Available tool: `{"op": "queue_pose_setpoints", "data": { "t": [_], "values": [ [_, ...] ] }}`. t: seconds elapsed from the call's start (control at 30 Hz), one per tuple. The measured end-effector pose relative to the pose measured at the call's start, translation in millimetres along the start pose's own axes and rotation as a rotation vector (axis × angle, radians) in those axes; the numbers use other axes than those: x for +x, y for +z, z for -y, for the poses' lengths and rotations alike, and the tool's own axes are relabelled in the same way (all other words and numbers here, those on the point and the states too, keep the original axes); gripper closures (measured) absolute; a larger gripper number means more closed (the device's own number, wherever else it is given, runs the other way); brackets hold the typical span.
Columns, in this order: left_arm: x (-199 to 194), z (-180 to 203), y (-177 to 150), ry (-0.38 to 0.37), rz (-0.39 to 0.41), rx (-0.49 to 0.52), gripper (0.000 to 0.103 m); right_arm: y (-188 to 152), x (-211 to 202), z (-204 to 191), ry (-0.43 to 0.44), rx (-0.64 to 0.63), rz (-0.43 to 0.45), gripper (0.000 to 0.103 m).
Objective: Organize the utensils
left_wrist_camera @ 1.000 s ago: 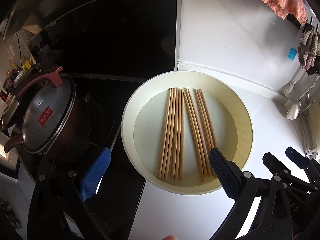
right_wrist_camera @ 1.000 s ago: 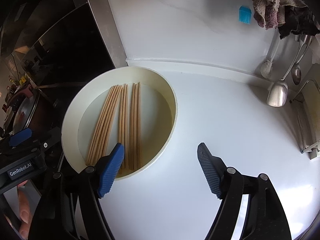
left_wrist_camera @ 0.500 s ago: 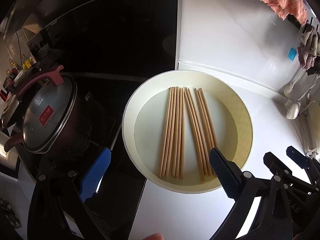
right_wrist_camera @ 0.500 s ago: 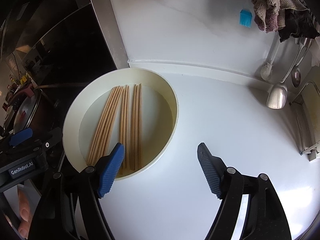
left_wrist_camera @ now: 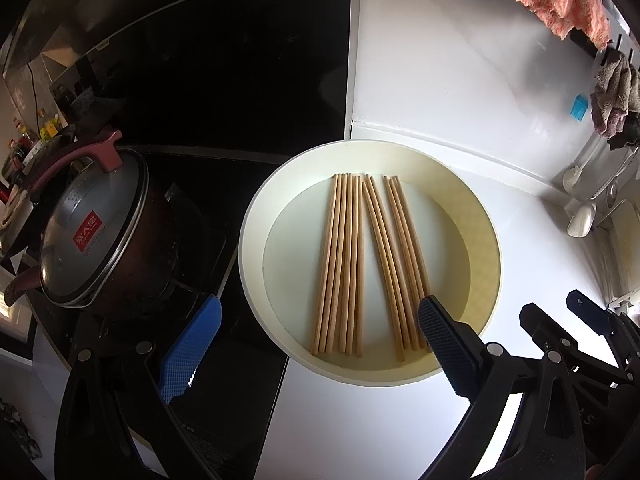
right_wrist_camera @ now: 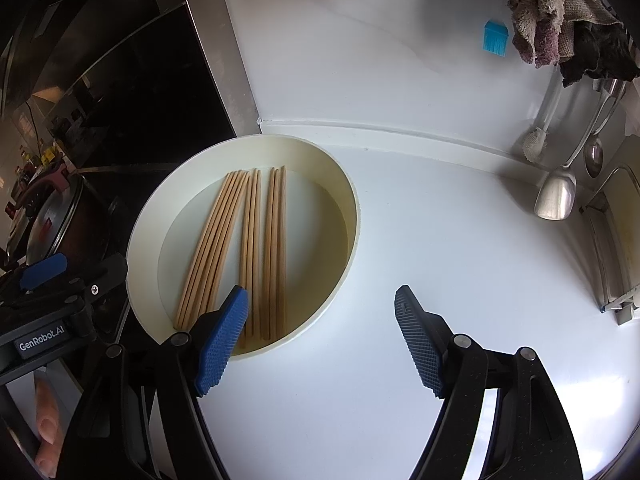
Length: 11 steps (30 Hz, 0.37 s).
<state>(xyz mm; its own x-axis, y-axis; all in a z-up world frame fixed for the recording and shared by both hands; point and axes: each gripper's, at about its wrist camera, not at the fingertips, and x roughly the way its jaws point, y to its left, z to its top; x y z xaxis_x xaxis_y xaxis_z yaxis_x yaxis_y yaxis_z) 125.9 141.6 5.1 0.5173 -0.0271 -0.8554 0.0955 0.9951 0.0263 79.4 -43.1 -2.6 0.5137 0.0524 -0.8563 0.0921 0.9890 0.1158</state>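
Both sets of jaws stand wide apart and hold nothing. The left gripper (left_wrist_camera: pixel 318 344) hangs over the near rim of the round cream tray (left_wrist_camera: pixel 256 208). The right gripper (right_wrist_camera: pixel 320 340) hangs just past the tray's near right rim, mostly over the white counter (right_wrist_camera: pixel 440 240).

The wooden chopsticks (left_wrist_camera: pixel 360 264) lie flat in the middle of the tray. They lie in loose bunches, side by side. Their long way runs from the near rim to the far rim, almost the same way the grippers point. The near ends sit close to the near rim, and they spread out a little like a fan.

The left gripper looks like the nearer one, since most of the sticks lie between its two blue pads. The right gripper has only its left pad over the tray. To pinch the sticks across their thin side, I think a gripper can go down as it is, without turning.

A pot with a lid (left_wrist_camera: pixel 92 232) sits on the dark stove, left of the tray.
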Motion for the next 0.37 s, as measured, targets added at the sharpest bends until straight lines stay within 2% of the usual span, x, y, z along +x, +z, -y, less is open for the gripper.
{"op": "queue_pose_setpoints", "data": {
  "t": [0.37],
  "values": [
    [4.2, -2.1, 1.4, -0.007, -0.029, -0.011, 0.006, 0.2, 0.2, -1.8, -0.003, 0.006, 0.000, 0.031]
  ]
}}
